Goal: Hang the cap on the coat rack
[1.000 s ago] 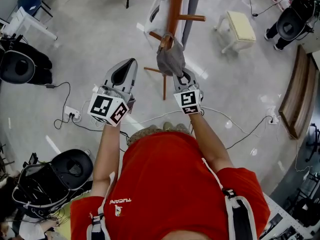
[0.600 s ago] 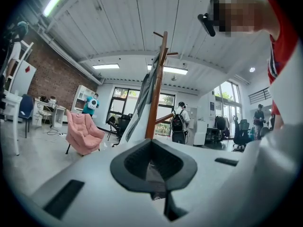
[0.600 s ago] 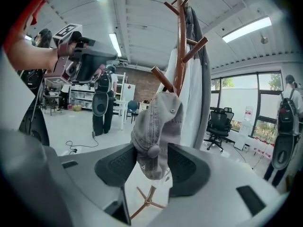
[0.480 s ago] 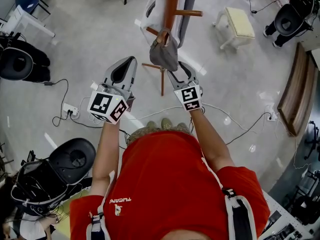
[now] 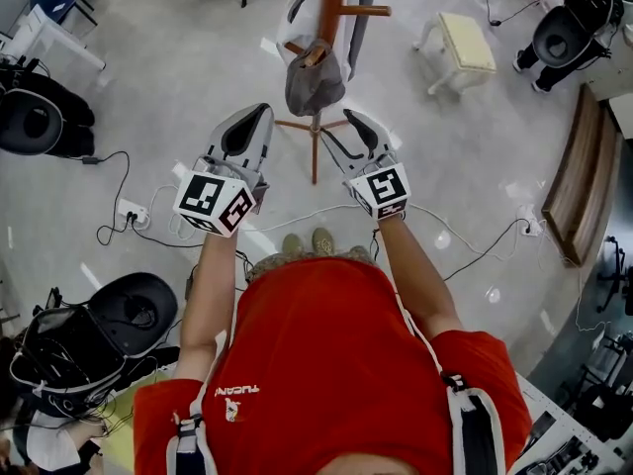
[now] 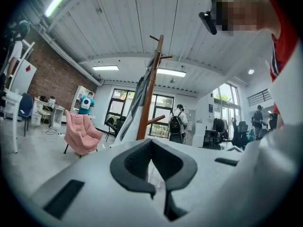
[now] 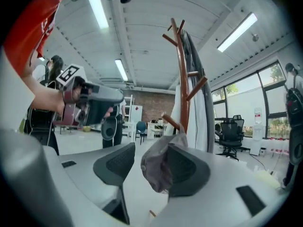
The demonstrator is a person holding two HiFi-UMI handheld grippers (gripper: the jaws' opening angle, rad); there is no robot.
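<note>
The grey cap [image 5: 315, 79] hangs from a lower peg of the wooden coat rack [image 5: 331, 8]. My right gripper [image 5: 348, 133] is just short of the cap's lower edge and clear of it. Its jaws are opening wide, with nothing pressed between the pads. In the right gripper view the cap [image 7: 160, 167] dangles from the peg [image 7: 170, 122] beyond the spread jaws of the right gripper [image 7: 152, 175]. My left gripper [image 5: 242, 139] hovers to the left of the rack's base. In its own view, the left gripper [image 6: 158, 191] is shut and empty, and the rack [image 6: 149, 93] stands ahead.
A grey and white garment [image 5: 297, 8] hangs on the rack. A cream stool [image 5: 465, 47] stands at the right, a power strip [image 5: 129, 211] and cables lie on the floor, and a black chair [image 5: 30, 122] is at the left. A pink armchair [image 6: 80, 131] and a person with a backpack [image 6: 176, 122] are farther off.
The right gripper's jaws opened and let go of the cap, then drew back from the rack. The cap now hangs on the peg. The left gripper barely moved.
</note>
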